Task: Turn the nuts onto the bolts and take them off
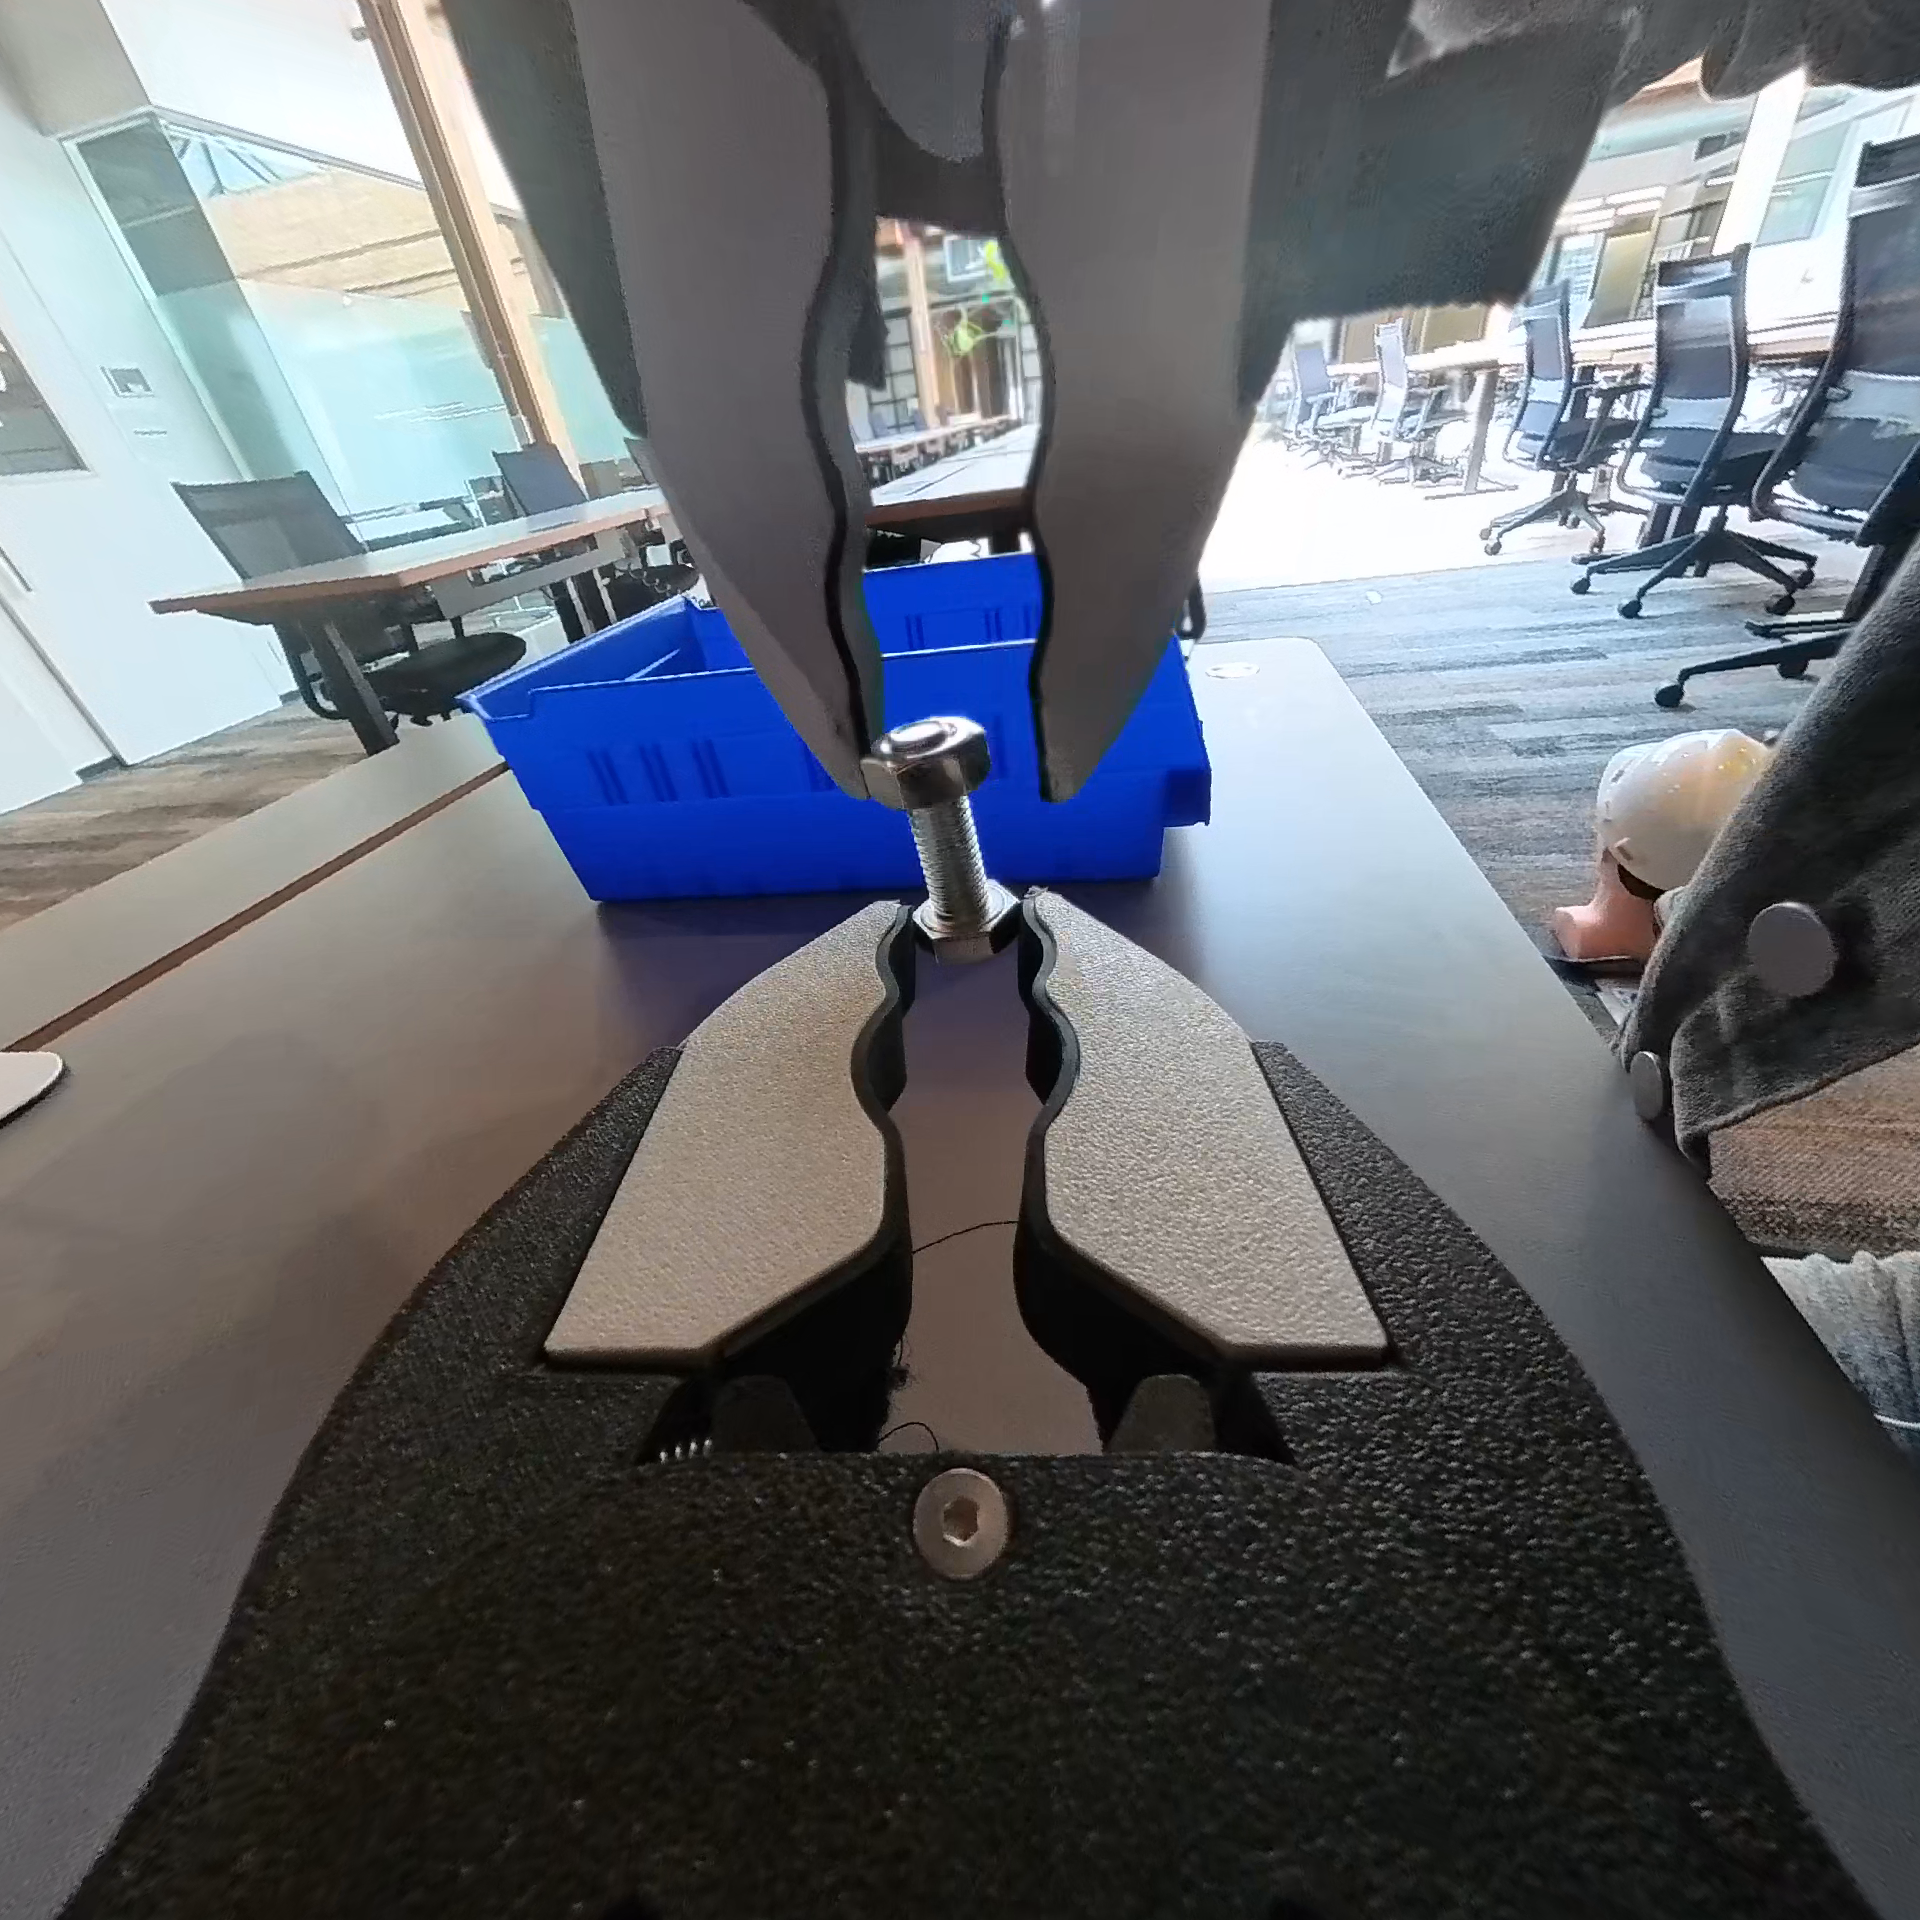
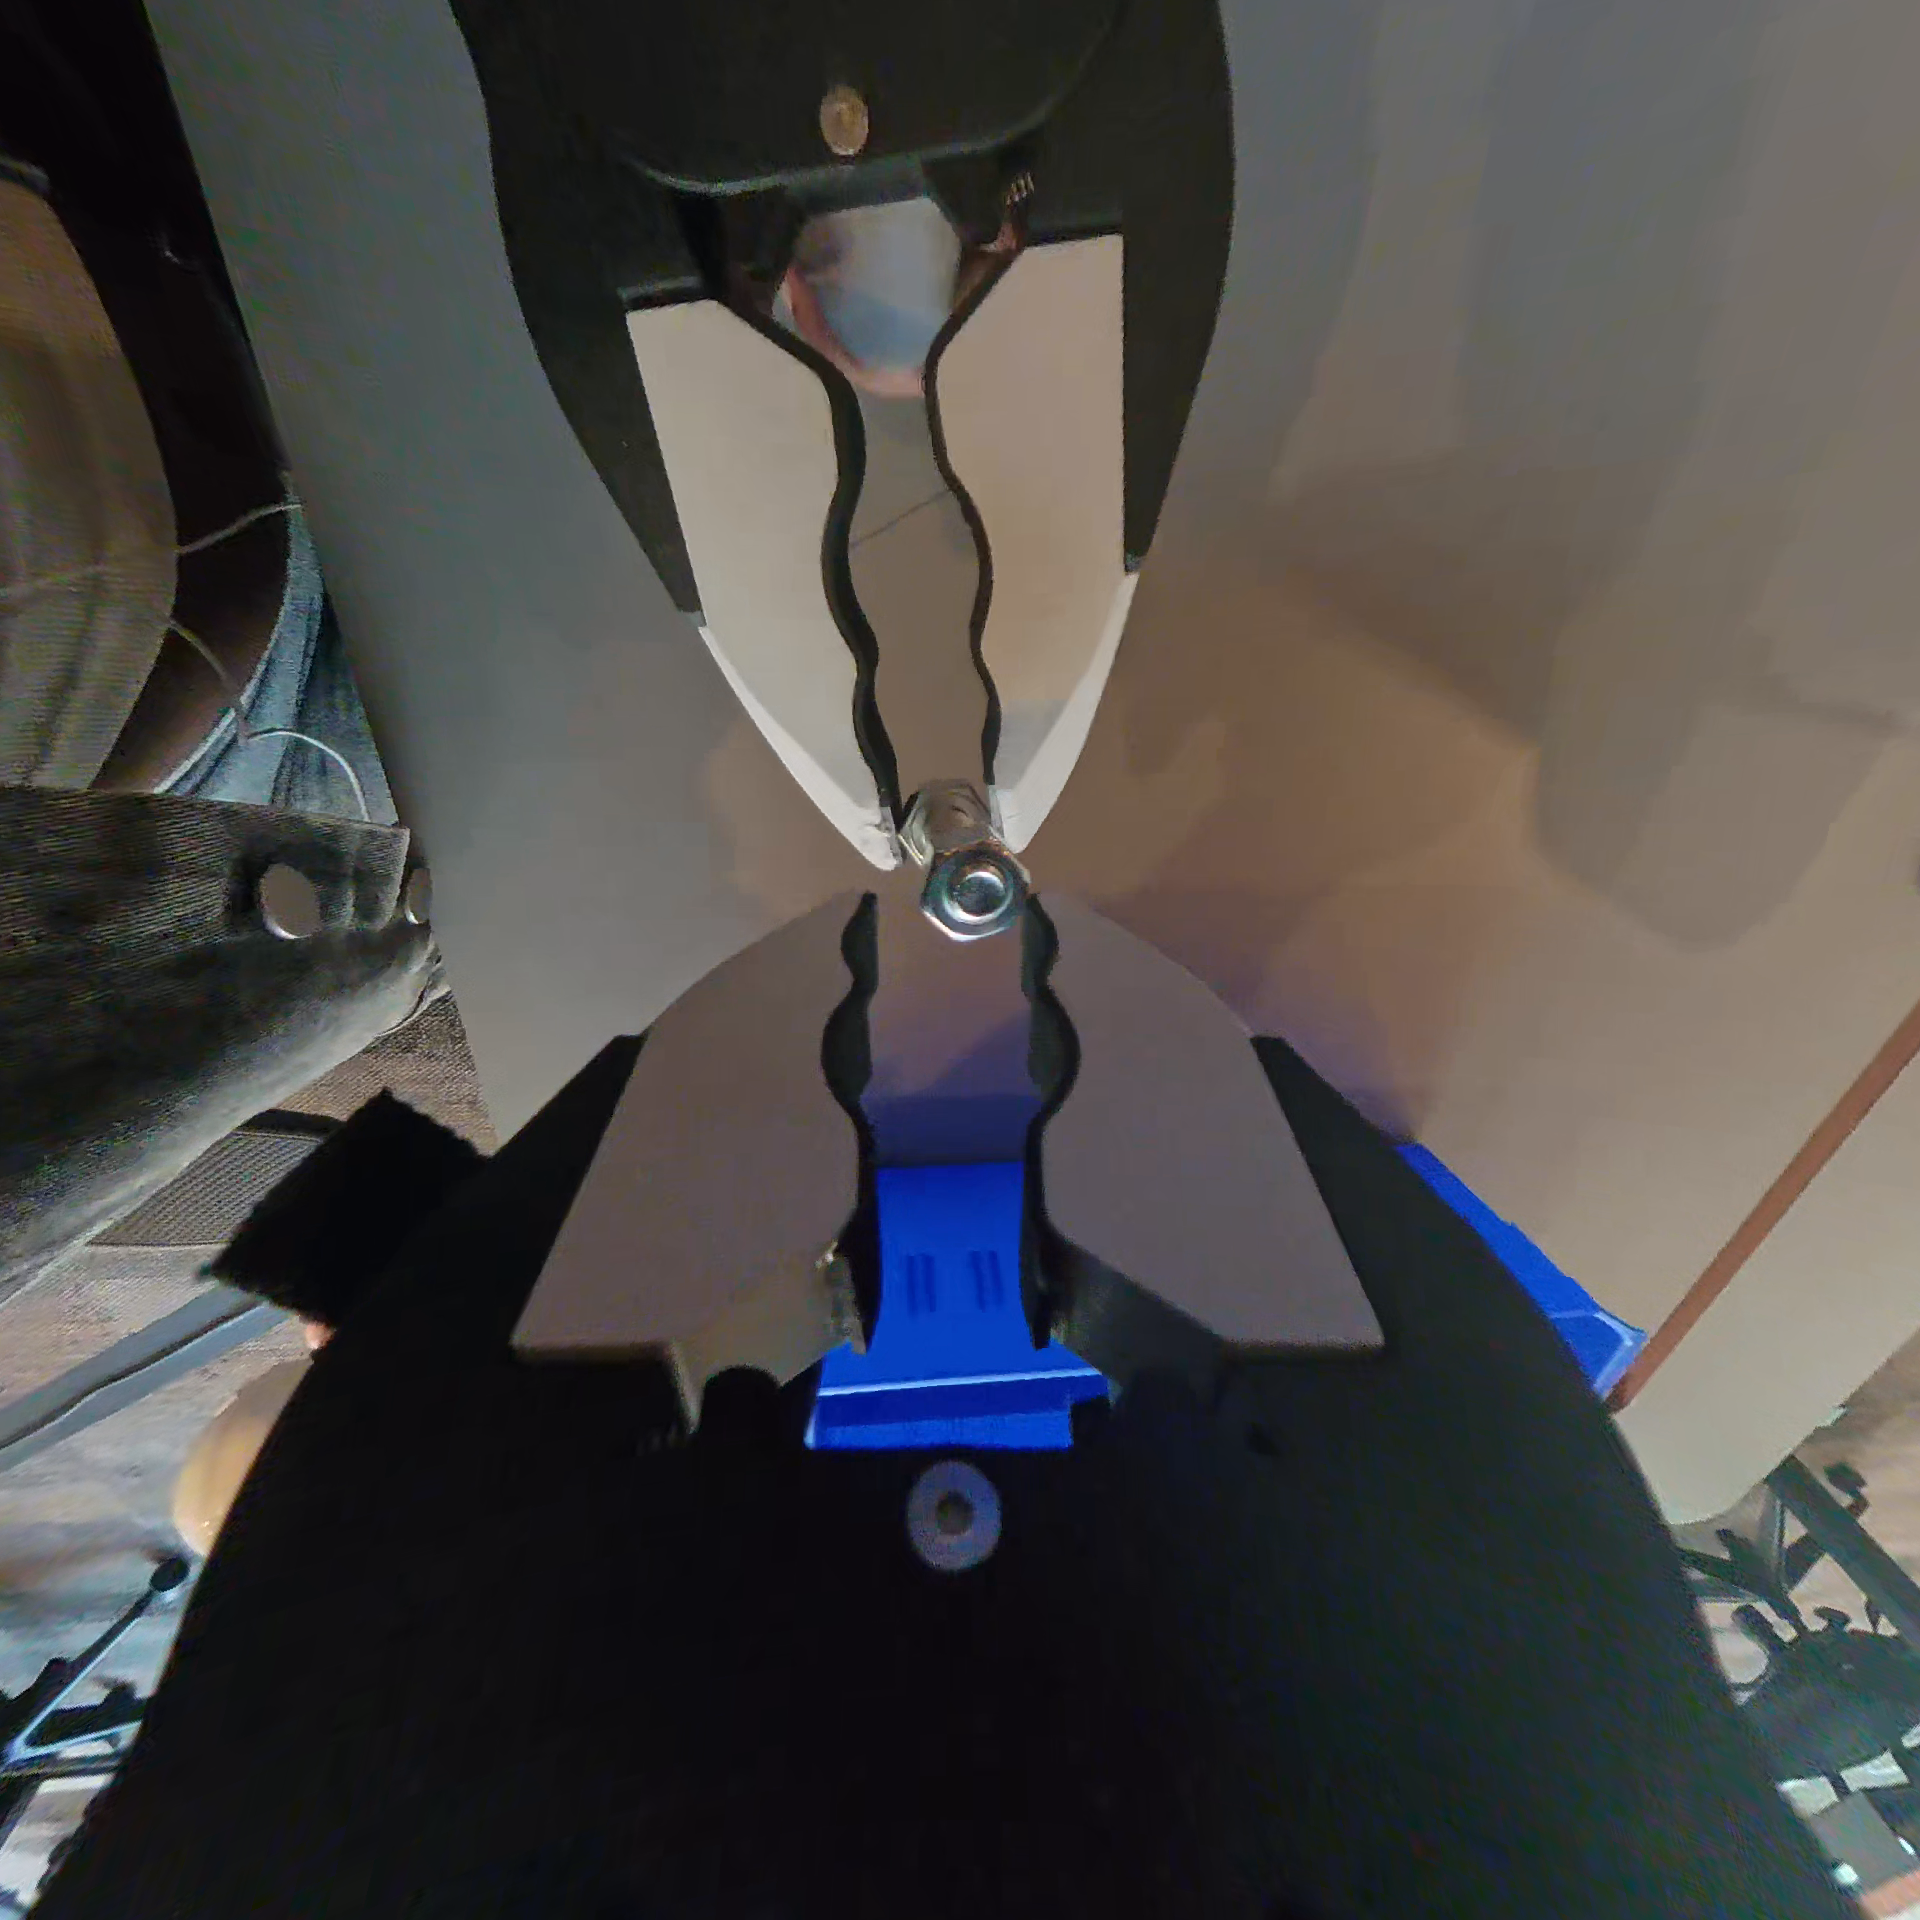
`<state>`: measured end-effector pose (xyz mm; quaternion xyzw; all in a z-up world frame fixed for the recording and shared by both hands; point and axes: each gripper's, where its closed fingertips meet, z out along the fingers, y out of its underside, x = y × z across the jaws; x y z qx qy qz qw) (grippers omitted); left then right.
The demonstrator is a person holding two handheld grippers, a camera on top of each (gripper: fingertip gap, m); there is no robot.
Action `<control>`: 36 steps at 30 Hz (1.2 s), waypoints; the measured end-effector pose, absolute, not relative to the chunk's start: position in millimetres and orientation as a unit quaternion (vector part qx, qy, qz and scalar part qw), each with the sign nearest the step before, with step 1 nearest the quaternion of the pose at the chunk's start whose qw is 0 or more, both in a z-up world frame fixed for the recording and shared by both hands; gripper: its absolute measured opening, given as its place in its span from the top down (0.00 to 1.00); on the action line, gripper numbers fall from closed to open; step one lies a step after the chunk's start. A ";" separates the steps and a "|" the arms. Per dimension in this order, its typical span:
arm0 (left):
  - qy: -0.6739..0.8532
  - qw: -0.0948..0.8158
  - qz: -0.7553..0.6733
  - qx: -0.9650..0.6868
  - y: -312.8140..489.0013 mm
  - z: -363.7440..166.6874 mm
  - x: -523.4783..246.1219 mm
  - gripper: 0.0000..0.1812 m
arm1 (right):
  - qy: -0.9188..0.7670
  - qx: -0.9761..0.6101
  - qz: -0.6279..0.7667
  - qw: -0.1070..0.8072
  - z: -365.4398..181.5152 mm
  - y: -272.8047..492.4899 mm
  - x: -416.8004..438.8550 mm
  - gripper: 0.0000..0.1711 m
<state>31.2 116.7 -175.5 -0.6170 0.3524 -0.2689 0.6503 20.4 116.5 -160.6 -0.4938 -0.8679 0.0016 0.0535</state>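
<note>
A silver bolt (image 1: 951, 862) stands upright above the dark table (image 1: 312, 1091). My left gripper (image 1: 961, 920) is shut on its hex head at the bottom. A silver nut (image 1: 928, 755) sits at the top end of the thread. My right gripper (image 1: 961, 781) comes down from above, open, with its tips on either side of the nut; one finger touches the nut and the other stands apart. In the right wrist view the nut (image 2: 971, 899) lies end-on between my right gripper's (image 2: 951, 912) open tips, and the left gripper (image 2: 943, 826) holds the bolt just beyond.
A blue plastic bin (image 1: 727, 810) stands on the table just behind the bolt and also shows in the right wrist view (image 2: 945, 1278). A person's dark jacket (image 1: 1808, 935) hangs over the table's right edge. Desks and office chairs (image 1: 1704, 447) fill the room behind.
</note>
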 end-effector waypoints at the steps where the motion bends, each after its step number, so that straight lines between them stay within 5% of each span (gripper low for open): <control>1: 0.355 0.649 -0.268 -0.617 116.6 -175.7 31.6 0.90 | -0.869 -0.492 -0.001 0.055 -161.4 116.6 20.7 0.87; 5: 0.358 0.648 -0.265 -0.617 116.4 -176.5 33.8 0.90 | -0.872 -0.487 -0.015 0.051 -159.6 118.6 25.6 0.92; 17: 0.367 0.645 -0.266 -0.615 116.2 -178.0 33.7 0.90 | -0.950 -0.309 -0.030 0.037 -157.9 123.8 20.1 0.77; 36: 0.365 0.645 -0.268 -0.615 116.1 -177.4 33.9 0.90 | -0.967 -0.253 0.001 0.028 -160.6 116.0 16.9 0.89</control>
